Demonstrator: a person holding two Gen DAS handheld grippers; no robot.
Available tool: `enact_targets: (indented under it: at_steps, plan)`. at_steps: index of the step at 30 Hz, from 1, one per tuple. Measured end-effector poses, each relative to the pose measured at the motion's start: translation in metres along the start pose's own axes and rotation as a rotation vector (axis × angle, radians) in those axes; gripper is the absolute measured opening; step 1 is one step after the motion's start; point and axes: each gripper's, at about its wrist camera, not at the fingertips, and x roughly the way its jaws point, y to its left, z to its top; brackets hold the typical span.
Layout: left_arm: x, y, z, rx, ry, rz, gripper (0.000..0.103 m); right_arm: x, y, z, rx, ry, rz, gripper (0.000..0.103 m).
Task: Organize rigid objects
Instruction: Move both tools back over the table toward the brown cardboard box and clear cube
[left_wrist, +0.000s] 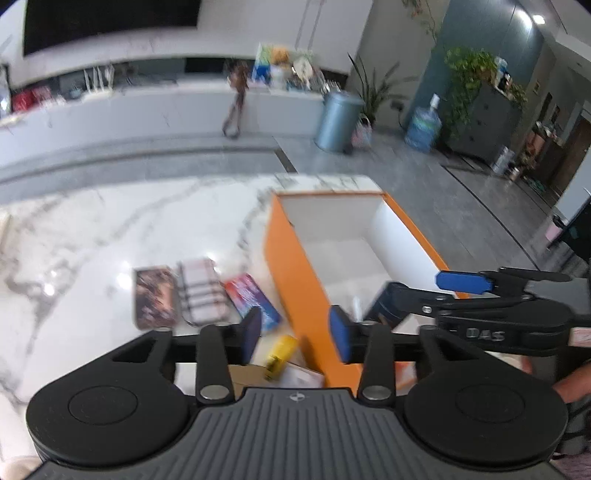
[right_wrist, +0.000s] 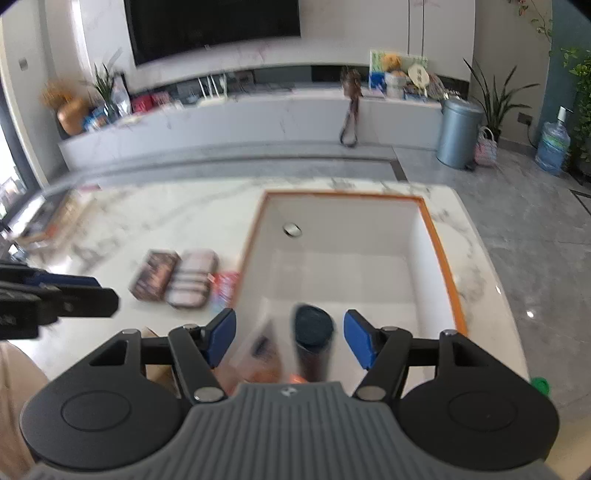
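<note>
An orange box with a white inside (left_wrist: 291, 280) (right_wrist: 439, 258) stands on the marble table. A dark cylinder (right_wrist: 312, 339) stands in its near part, between the open fingers of my right gripper (right_wrist: 290, 339), which does not touch it. My left gripper (left_wrist: 295, 330) is open and empty over the box's near left wall. Left of the box lie a dark patterned case (left_wrist: 155, 297) (right_wrist: 157, 275), a striped pink case (left_wrist: 201, 291) (right_wrist: 192, 282) and a red and blue packet (left_wrist: 253, 299) (right_wrist: 225, 290). A yellow item (left_wrist: 280, 352) lies near the left gripper. The right gripper also shows in the left wrist view (left_wrist: 424, 291).
The marble table (left_wrist: 92, 236) (right_wrist: 476, 273) ends at the right, with grey floor beyond. A grey bin (left_wrist: 338, 122) (right_wrist: 458, 133) and a water bottle (left_wrist: 423, 127) (right_wrist: 552, 142) stand on the floor. A small round piece (right_wrist: 292, 229) sits on the box's far inner wall.
</note>
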Motion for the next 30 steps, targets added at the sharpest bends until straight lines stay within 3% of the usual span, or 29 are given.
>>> enact_targets:
  at_steps: [3, 5, 9, 14, 16, 20, 30]
  plan:
    - [-0.008, 0.014, -0.003, -0.006, -0.021, 0.047, 0.060, -0.005, 0.012, 0.004, 0.009, -0.030, 0.059, 0.066]
    - [-0.012, 0.026, -0.006, -0.028, -0.032, 0.070, 0.074, -0.004, 0.024, 0.005, 0.001, -0.045, 0.094, 0.066]
    - [-0.009, 0.049, -0.014, -0.046, 0.000, 0.062, 0.085, 0.008, 0.051, 0.008, -0.035, -0.053, 0.153, 0.066]
    - [0.004, 0.056, -0.032, 0.059, 0.058, 0.009, 0.086, 0.037, 0.086, 0.006, -0.164, 0.033, 0.151, 0.058]
    - [0.015, 0.055, -0.039, 0.108, 0.102, -0.017, 0.087, 0.046, 0.091, 0.004, -0.202, 0.064, 0.140, 0.050]
    - [0.037, 0.050, -0.048, 0.158, 0.160, -0.043, 0.089, 0.058, 0.093, -0.004, -0.249, 0.109, 0.116, 0.047]
    - [0.090, 0.048, -0.060, 0.147, 0.256, -0.065, 0.089, 0.070, 0.093, -0.013, -0.295, 0.165, 0.096, 0.042]
